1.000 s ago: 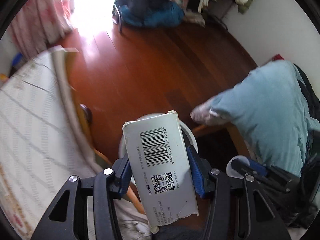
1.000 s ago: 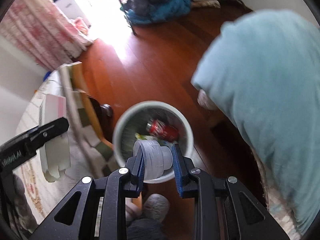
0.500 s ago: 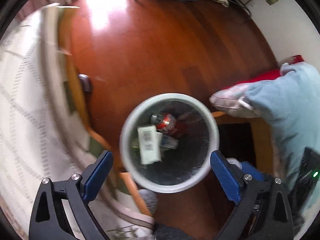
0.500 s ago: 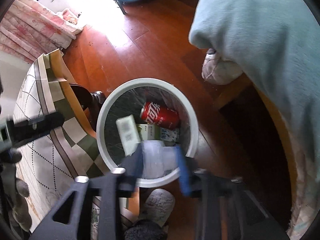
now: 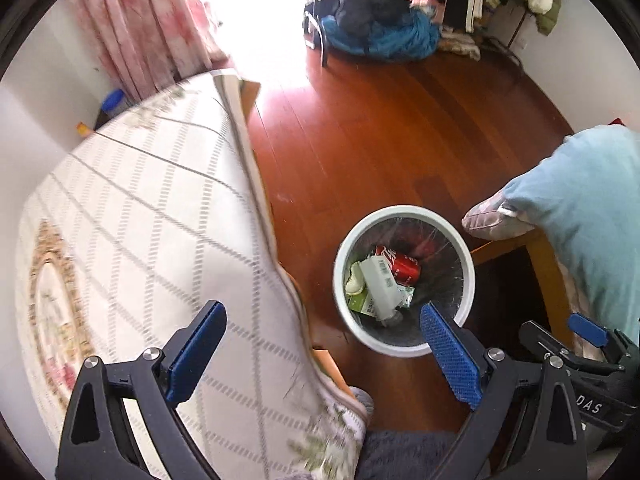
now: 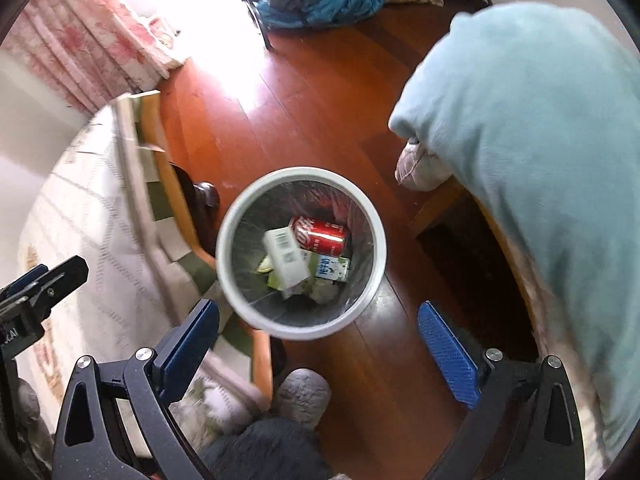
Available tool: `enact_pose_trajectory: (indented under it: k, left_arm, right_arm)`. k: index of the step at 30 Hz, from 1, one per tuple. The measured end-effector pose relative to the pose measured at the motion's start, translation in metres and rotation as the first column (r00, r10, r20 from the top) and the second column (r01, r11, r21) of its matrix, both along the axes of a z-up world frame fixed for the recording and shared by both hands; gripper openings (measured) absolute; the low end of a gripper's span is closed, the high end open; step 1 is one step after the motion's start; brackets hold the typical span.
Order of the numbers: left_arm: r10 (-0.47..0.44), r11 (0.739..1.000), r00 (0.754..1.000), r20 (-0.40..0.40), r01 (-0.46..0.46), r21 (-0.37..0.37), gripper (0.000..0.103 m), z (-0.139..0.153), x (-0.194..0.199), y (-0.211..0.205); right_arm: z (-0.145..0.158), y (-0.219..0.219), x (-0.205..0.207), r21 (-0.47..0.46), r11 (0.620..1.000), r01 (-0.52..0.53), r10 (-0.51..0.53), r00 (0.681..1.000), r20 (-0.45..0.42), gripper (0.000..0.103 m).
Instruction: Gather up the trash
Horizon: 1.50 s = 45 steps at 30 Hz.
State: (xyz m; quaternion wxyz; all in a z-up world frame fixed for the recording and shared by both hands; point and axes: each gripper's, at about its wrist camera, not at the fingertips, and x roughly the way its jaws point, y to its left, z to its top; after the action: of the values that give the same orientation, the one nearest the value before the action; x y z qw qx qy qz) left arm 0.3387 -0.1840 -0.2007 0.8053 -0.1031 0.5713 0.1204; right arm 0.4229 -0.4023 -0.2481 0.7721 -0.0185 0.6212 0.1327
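Observation:
A white round trash bin (image 5: 404, 350) (image 6: 240, 292) stands on the wooden floor between the table and a bed. Inside lie a red cola can (image 5: 402, 266) (image 6: 322, 234), a white carton with a barcode (image 5: 378, 284) (image 6: 286, 258), a small milk box (image 6: 332, 268) and crumpled scraps. My left gripper (image 5: 322, 354) is open and empty above the table edge, left of the bin. My right gripper (image 6: 318, 344) is open and empty just above the bin's near rim. The right gripper also shows in the left wrist view (image 5: 576, 354), and the left gripper in the right wrist view (image 6: 40, 288).
A table with a white patterned cloth (image 5: 140, 240) (image 6: 92, 240) is on the left. A bed with a light blue blanket (image 5: 580, 208) (image 6: 532, 160) is on the right. A blue bundle (image 5: 380, 36) and hanging clothes are at the far wall. A grey slipper (image 6: 302, 396) is near the bin.
Both grippers opened. The white carton dropped from the left gripper into the bin, and the clear cup left the right gripper. The left gripper swung left over the table.

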Motion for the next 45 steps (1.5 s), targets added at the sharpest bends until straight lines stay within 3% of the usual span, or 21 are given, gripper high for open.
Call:
enact_pose_trajectory:
  k: [9, 23, 36, 45]
  left_arm:
    - [-0.015, 1.000, 0.991, 0.130, 0.011, 0.028, 0.099, 0.083, -0.075, 0.002]
    - [-0.007, 1.000, 0.952, 0.305, 0.012, -0.016, 0.099, 0.175, -0.180, 0.023]
    - [-0.023, 0.996, 0.905, 0.424, 0.056, -0.065, 0.099, 0.230, -0.230, 0.030]
    - [-0.032, 0.994, 0.885, 0.465, 0.076, -0.075, 0.099, 0.244, -0.245, 0.031]
  right_arm:
    - [0.098, 0.002, -0.066, 0.074, 0.997, -0.034, 0.026, 0.994, 0.105, 0.101]
    - [0.234, 0.001, -0.176, 0.237, 0.958, -0.159, 0.099, 0.964, 0.246, 0.101]
    - [0.298, 0.004, -0.227, 0.318, 0.906, -0.280, 0.175, 0.931, 0.320, 0.103]
    - [0.326, 0.006, -0.242, 0.323, 0.886, -0.332, 0.210, 0.910, 0.359, 0.103]
